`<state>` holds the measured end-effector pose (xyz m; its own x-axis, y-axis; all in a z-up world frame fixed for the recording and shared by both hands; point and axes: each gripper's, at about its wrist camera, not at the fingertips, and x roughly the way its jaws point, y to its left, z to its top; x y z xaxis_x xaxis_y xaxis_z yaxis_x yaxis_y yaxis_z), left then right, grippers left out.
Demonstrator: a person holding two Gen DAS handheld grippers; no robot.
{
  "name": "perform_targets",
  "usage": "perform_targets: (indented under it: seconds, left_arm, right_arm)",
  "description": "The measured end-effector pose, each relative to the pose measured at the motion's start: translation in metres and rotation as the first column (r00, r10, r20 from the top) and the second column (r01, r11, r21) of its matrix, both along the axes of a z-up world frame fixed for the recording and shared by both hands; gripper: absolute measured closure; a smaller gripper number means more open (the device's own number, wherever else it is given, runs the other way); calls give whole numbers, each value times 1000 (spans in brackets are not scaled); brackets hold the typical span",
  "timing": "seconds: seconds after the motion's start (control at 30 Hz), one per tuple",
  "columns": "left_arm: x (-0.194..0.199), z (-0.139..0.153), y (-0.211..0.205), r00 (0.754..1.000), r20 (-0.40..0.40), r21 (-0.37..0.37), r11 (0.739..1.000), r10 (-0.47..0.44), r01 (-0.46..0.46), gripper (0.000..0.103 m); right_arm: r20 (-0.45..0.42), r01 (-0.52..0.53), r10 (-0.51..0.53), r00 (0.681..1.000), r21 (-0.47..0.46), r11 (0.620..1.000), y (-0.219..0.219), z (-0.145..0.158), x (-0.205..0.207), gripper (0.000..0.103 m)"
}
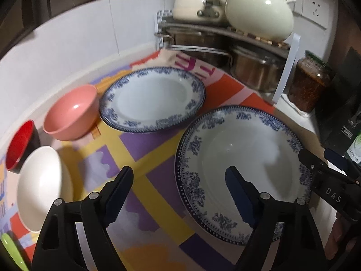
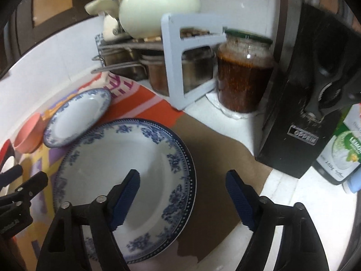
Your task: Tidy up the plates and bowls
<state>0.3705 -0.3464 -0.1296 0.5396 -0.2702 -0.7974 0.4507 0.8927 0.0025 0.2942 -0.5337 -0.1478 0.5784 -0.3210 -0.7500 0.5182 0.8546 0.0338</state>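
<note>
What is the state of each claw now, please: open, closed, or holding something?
Left claw: open, holding nothing, straddling the near rim of the large blue-patterned plate.
Right claw: open, holding nothing, straddling the same plate's rim.

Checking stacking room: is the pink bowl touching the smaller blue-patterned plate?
Cannot tell: in both wrist views the pink bowl meets the smaller plate's rim without a visible gap.

A home kitchen: a white tiled worktop (image 2: 237, 124) corner holds a corner rack (image 1: 225, 38) stacked with steel pots and a cream teapot (image 1: 259, 11), with a sauce jar (image 2: 244, 72) and a black knife block (image 2: 304, 90) beside that rack.
</note>
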Motion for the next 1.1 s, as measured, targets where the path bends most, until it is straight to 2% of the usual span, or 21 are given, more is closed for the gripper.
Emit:
perform_targets:
  seconds: [0.1, 0.27, 0.73, 0.87, 1.1]
  left_arm:
    - [5, -8, -4, 1000, -17, 4, 1000, -3, 4, 23]
    - [12, -18, -10, 999, -42, 8, 1000, -11, 11, 29]
    - [21, -34, -16, 994, -102, -8, 999, -34, 34, 50]
    - [24, -38, -16, 992, -120, -13, 999, -47, 46, 61]
    - [26, -38, -17, 992, -118, -15, 999, -50, 49, 67]
  right_arm:
    - [-18, -5, 5, 1000, 6, 1000, -4, -9, 5, 29]
    - [-54, -16, 17, 998, 16, 1000, -9, -20, 13, 41]
    - [-89, -47, 51, 995, 37, 998, -12, -28, 25, 56]
    - [-94, -60, 63, 994, 30, 998, -11, -28, 28, 61]
    - [-108, -74, 76, 991, 18, 997, -10, -27, 31, 65]
